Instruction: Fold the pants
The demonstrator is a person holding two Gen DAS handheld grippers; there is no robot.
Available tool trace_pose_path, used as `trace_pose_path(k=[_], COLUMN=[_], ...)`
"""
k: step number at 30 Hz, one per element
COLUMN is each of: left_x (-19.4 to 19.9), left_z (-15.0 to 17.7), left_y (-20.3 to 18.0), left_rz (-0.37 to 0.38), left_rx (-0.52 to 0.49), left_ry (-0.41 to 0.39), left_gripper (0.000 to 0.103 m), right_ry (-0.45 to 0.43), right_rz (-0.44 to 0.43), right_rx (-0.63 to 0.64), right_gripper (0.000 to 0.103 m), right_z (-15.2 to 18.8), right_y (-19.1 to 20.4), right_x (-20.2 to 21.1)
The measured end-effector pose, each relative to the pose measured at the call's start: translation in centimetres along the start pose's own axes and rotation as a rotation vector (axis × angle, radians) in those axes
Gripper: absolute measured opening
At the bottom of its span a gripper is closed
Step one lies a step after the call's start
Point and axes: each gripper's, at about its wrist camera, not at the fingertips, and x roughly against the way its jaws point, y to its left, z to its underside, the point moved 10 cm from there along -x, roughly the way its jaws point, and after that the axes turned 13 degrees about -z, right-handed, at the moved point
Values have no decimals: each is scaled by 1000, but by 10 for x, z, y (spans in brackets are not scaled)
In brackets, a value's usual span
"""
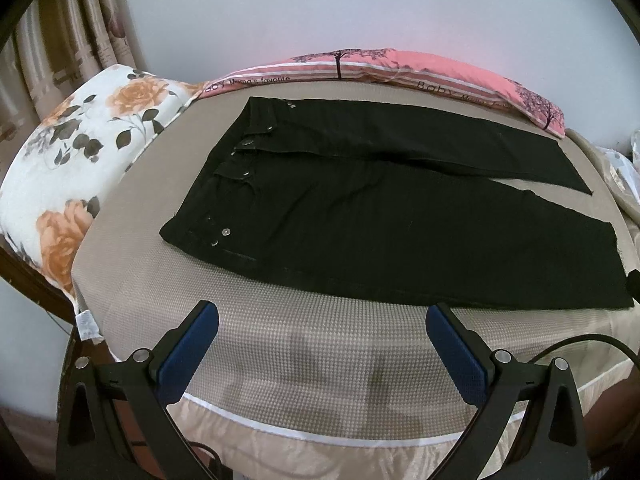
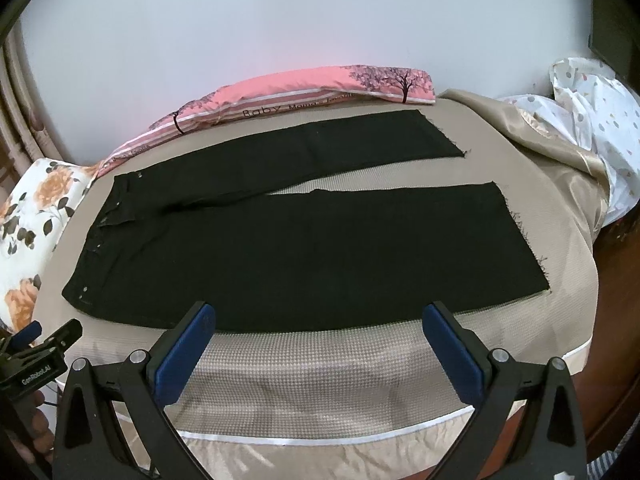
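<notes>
Pants [image 1: 360,216] flat on bed [image 1: 280,344], legs apart; pink pillow [image 1: 360,64] behind, floral pillow [image 1: 80,152] beside waistband; left claw [image 1: 322,320] and right claw [image 2: 318,320] spread, empty.

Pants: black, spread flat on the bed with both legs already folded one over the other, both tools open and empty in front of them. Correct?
Not quite. The black pants lie flat with their legs apart, side by side, bed cover showing between them in the right wrist view. The left tool and right tool are indeed open and empty.
</notes>
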Motion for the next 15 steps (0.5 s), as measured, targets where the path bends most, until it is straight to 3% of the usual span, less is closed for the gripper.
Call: trace_pose_path(k=[15], left_x=[2], left_z=[-2], left_y=[-1], left_rz=[-5], left_rx=[-7], left_ry=[-17], left_gripper=[103], right_ry=[21], right_rz=[43], right_rx=[0], right_gripper=[103], right_z=[2], right_y=[-9], right_x=[-11])
